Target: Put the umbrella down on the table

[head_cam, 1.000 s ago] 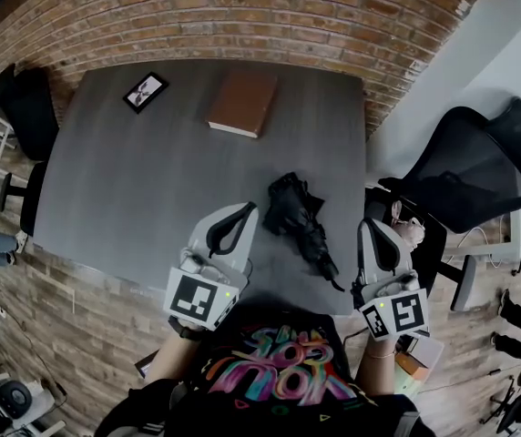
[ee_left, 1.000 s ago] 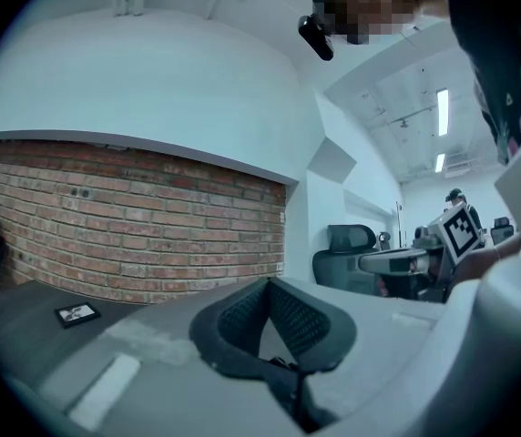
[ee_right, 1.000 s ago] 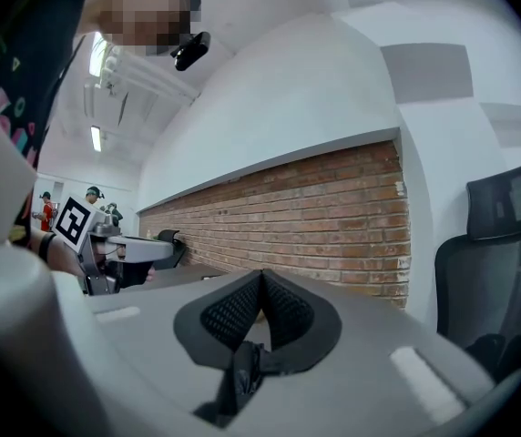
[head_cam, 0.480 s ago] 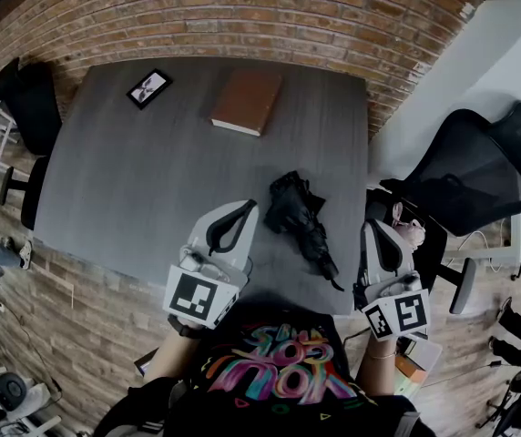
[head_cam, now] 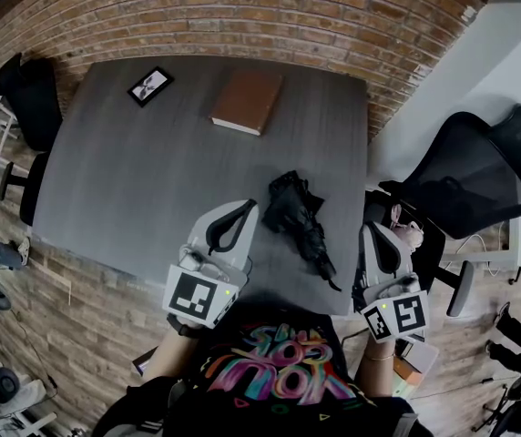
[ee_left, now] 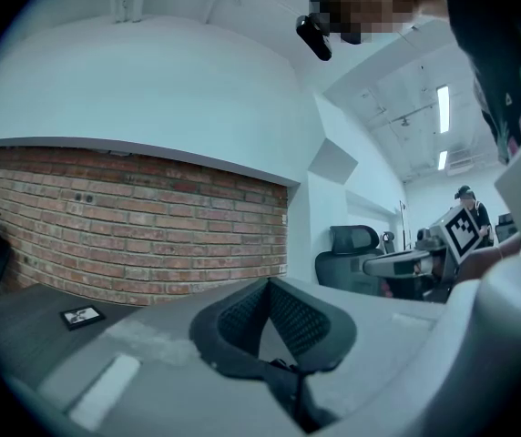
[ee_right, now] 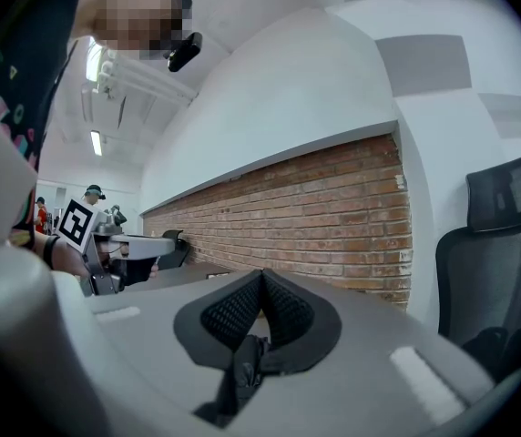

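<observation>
Up close: person's printed shirt [head_cam: 279, 371] at the bottom edge of the head view, both forearms reaching forward. Left gripper [head_cam: 244, 211] held over the near edge of the grey table [head_cam: 124, 189]. Its own view shows the two ribbed pads meeting at the tip with nothing between them, so it is closed and empty. Right gripper [head_cam: 371, 233] sits at the table's near right corner. Its jaws are likewise pressed together, with nothing in them.

Between the two grippers the black umbrella [head_cam: 299, 217] lies folded on the tabletop, its bunched cloth toward the middle and its thin end pointing at the near edge. It touches neither gripper and is closer to the right one.

Farther back, a brown book [head_cam: 245, 100] lies flat near the far edge, and a small framed picture [head_cam: 148, 86] sits toward the far left corner. Beyond these is the brick wall [head_cam: 242, 16]. A black mesh office chair [head_cam: 479, 171] stands off the table's right side.
</observation>
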`<action>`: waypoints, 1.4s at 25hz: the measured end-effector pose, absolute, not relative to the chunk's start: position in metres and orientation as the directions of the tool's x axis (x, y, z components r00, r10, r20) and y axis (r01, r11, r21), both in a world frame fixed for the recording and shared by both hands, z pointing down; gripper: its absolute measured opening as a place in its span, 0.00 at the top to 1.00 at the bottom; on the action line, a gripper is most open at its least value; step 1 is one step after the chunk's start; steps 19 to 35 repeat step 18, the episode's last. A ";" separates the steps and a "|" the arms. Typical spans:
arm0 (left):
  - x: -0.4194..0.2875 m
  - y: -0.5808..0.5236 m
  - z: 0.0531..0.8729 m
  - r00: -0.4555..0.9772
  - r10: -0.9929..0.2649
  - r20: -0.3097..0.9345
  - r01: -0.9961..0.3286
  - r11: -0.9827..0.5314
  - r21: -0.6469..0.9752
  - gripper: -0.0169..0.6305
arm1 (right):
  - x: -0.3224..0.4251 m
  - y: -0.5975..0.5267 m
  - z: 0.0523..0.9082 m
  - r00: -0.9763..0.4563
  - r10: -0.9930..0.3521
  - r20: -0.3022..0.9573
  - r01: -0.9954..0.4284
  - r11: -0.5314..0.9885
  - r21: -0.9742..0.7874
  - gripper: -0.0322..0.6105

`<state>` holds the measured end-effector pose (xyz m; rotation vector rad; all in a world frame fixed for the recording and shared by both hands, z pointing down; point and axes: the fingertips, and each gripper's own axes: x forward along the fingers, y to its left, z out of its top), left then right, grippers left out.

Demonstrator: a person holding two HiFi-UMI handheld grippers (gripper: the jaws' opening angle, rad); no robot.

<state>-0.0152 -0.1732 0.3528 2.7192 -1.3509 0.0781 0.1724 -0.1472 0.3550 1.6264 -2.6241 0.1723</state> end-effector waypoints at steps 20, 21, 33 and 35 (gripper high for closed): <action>-0.019 -0.166 0.358 0.593 -0.799 0.101 -0.805 -0.588 0.076 0.98 | 0.161 -0.141 0.363 -0.476 -0.869 0.136 -0.879 0.476 -0.030 0.95; -0.019 -0.166 0.358 0.593 -0.799 0.101 -0.805 -0.588 0.076 0.98 | 0.161 -0.141 0.363 -0.476 -0.869 0.136 -0.879 0.476 -0.030 0.95; -0.019 -0.166 0.358 0.593 -0.799 0.101 -0.805 -0.588 0.076 0.98 | 0.161 -0.141 0.363 -0.476 -0.869 0.136 -0.879 0.476 -0.030 0.95; -0.019 -0.166 0.358 0.593 -0.799 0.101 -0.805 -0.588 0.076 0.98 | 0.161 -0.141 0.363 -0.476 -0.869 0.136 -0.879 0.476 -0.030 0.95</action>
